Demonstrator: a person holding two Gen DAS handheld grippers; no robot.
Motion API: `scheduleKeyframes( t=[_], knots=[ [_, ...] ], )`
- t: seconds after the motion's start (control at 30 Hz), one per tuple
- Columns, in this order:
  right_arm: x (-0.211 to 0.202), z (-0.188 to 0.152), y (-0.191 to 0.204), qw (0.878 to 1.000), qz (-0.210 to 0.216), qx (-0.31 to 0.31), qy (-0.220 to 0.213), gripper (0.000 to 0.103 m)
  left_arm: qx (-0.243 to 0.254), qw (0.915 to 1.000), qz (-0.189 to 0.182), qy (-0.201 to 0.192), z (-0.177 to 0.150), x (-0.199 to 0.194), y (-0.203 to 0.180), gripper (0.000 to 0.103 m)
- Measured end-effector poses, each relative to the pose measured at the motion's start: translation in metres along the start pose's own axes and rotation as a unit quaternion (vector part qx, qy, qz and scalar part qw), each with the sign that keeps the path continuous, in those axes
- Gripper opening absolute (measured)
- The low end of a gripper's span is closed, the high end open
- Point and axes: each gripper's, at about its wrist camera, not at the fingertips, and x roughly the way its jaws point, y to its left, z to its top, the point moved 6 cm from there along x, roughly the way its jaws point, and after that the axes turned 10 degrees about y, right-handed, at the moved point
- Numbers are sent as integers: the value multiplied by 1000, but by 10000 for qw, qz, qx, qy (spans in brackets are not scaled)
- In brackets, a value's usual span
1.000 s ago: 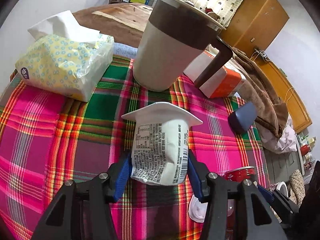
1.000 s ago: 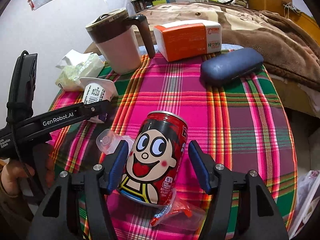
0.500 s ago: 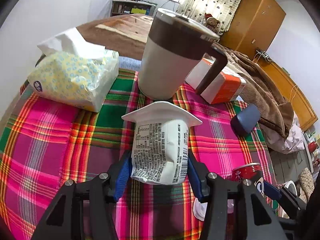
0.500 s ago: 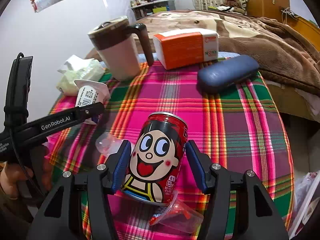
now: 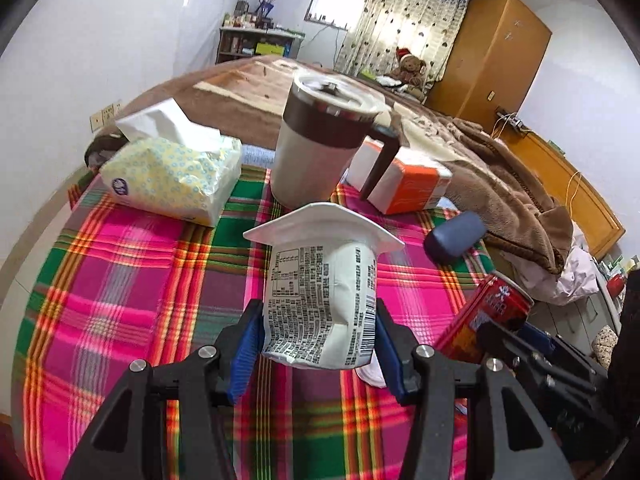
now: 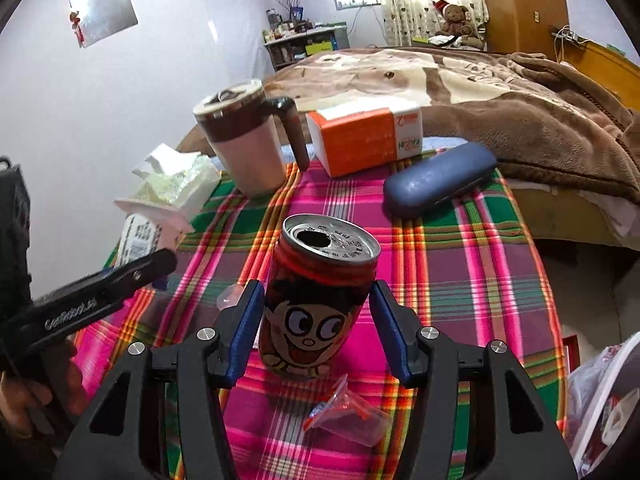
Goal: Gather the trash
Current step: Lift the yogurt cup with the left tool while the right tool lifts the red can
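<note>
Yogurt cup (image 5: 322, 312) & can (image 6: 320, 300) in jaws

You have a dented white yogurt cup (image 5: 320, 300) upside down, foil side up, above the plaid cloth, and a red cartoon-face can (image 6: 320, 300), opened, tilted, to its right.

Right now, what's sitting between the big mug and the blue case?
The orange and white box stands between the mug and the blue case; the right wrist view shows it best.
</note>
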Motion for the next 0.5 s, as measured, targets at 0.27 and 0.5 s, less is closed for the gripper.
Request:
scheduleKeyframes(
  t=[0.27, 0.5],
  knots=[
    [-31, -3, -3, 9995, 102, 66, -297, 56, 173, 9995, 68, -257, -19, -39, -18, 53],
    [-58, -13, -19, 9985, 109, 189, -493, 56, 554, 9966, 272, -550, -37, -67, -48, 53]
  ],
)
